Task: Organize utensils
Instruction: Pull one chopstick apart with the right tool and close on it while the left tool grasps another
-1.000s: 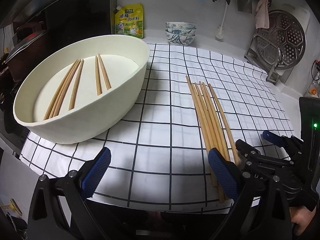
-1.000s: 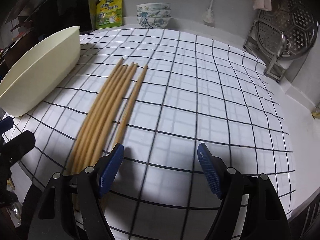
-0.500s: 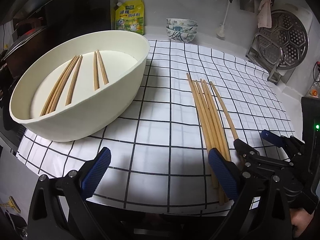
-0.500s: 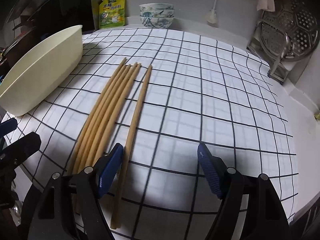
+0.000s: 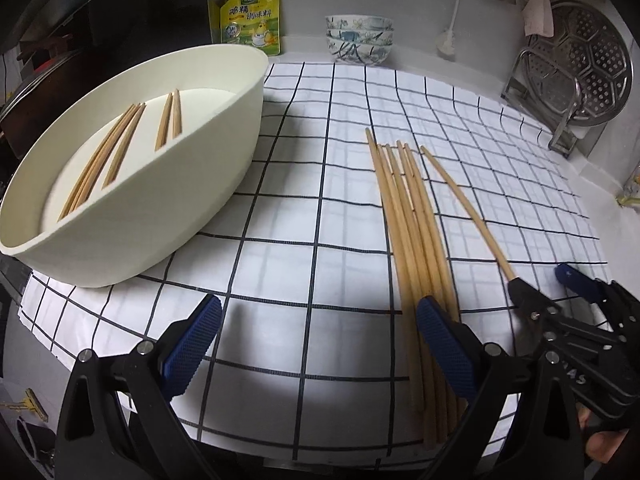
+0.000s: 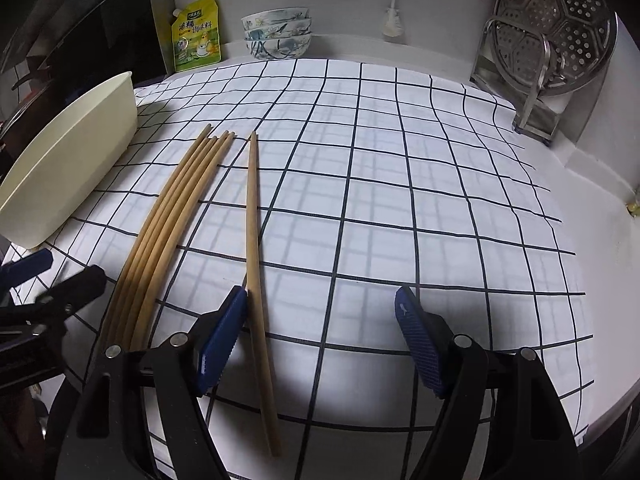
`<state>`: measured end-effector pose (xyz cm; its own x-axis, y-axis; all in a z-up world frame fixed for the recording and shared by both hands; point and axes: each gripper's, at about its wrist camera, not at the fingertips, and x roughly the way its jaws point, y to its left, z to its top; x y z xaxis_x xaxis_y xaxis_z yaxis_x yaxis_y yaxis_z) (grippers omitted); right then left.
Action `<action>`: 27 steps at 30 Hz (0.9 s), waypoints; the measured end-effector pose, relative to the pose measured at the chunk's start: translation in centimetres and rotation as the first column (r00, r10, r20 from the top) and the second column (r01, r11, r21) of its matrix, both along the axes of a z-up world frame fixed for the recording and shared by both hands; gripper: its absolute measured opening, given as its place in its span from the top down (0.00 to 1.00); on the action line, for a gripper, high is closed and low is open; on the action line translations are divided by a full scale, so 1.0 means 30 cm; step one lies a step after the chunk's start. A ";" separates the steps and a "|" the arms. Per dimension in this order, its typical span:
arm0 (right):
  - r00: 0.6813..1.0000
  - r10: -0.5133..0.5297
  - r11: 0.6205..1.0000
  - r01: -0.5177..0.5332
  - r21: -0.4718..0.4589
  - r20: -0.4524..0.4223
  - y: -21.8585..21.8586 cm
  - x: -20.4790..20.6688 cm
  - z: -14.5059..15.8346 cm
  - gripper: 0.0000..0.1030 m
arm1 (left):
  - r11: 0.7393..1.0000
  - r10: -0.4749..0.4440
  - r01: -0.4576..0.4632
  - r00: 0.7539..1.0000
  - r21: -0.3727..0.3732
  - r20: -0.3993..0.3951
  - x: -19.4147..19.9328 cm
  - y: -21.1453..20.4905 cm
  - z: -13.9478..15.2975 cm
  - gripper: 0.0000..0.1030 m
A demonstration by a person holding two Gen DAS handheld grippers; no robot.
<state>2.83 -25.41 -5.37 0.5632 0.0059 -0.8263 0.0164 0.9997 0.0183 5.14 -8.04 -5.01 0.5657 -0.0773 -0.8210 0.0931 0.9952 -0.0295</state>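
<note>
One loose chopstick (image 6: 253,240) lies on the checked cloth (image 6: 400,200) at lower centre of the right wrist view, just right of a bundle of five chopsticks (image 6: 168,232). Your right gripper (image 6: 320,332) has its fingers spread, the left one touching the stick. Centre, then pinch. The tub (image 5: 200,200), upper left, holds five. Your left gripper (image 5: 316,344) is spread too.
</note>
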 end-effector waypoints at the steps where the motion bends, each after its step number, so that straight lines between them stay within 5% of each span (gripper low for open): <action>1: 1.000 -0.001 1.000 0.001 0.008 0.002 -0.005 0.000 0.001 0.29 | 1.000 0.002 -0.002 1.000 0.005 -0.003 0.002 -0.002 -0.008 0.07; 20: 1.000 0.005 1.000 -0.005 0.023 0.013 -0.006 0.005 0.001 0.30 | 0.997 0.016 -0.017 1.000 0.077 0.011 0.052 -0.033 -0.037 0.06; 27: 0.999 0.019 1.000 -0.020 0.003 0.045 0.010 0.009 0.011 0.30 | 0.999 0.001 -0.002 1.000 0.052 0.021 0.060 -0.062 -0.022 0.28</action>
